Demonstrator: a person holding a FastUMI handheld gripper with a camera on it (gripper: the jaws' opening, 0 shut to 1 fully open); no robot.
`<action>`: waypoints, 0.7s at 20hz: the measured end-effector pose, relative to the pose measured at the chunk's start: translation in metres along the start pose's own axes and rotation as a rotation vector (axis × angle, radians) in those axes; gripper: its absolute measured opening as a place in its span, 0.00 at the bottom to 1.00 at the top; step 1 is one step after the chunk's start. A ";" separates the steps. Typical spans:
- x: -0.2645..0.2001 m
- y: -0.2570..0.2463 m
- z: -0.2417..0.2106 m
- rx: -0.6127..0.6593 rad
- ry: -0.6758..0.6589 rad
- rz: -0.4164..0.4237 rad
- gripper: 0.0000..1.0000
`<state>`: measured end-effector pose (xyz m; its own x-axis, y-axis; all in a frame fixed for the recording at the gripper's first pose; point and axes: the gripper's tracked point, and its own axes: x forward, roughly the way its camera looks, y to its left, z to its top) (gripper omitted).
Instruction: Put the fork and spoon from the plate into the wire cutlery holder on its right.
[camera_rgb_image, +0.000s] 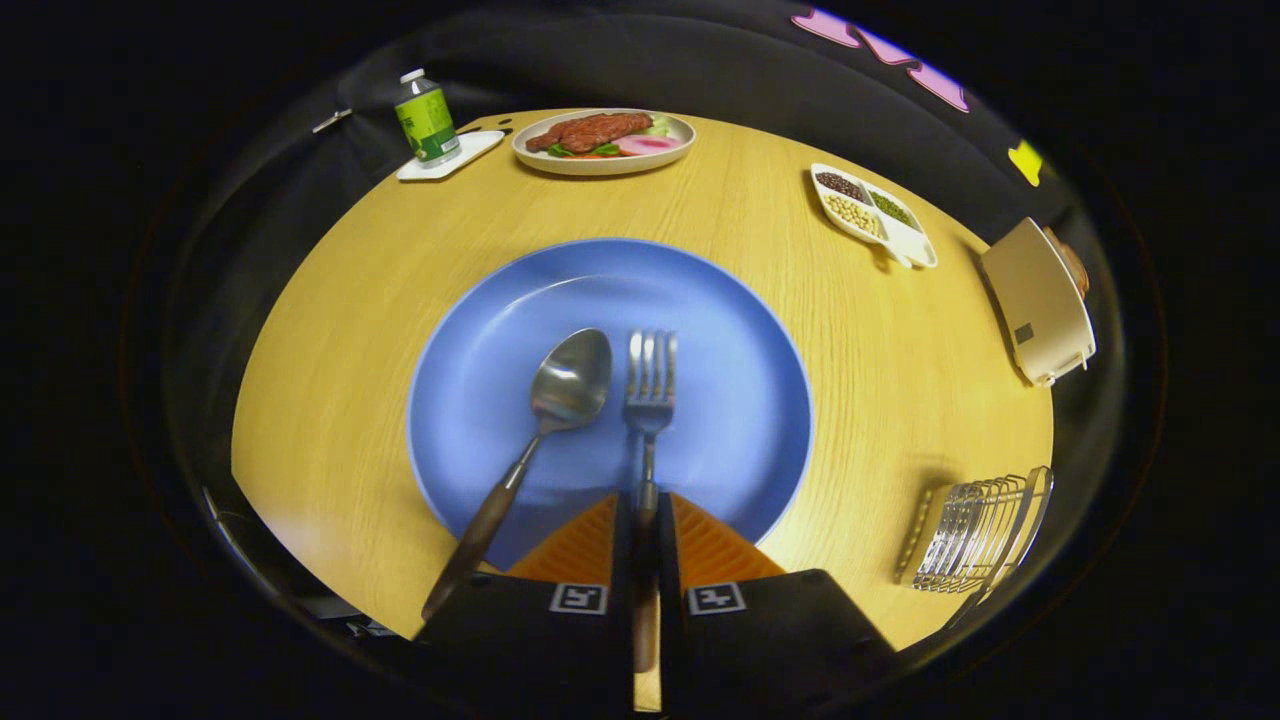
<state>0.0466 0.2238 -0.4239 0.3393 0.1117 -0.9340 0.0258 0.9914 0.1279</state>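
Gripper (645, 510) clamped on steel wooden-handled fork (650, 385); matching spoon (560, 400) on round blue plate (740, 330); wire cutlery holder (980, 535) unfilled, both transfers pending.

A claw (645, 525) closes both fingers on the wooden handle of a metal fork (649, 400), tines pointing away, on a round blue plate (740, 400). A wooden-handled metal spoon (545, 430) lies beside it. A wire cutlery holder (980, 535) stands right, on the wooden table (880, 360).
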 end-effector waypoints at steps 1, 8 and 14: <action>-0.005 0.002 0.000 0.034 0.015 0.016 0.10; -0.052 -0.013 0.028 0.130 -0.063 0.071 0.08; -0.127 -0.058 0.032 0.063 -0.092 0.102 0.08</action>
<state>0.0321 0.1501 -0.3023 0.4283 0.2020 -0.8808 0.0446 0.9688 0.2439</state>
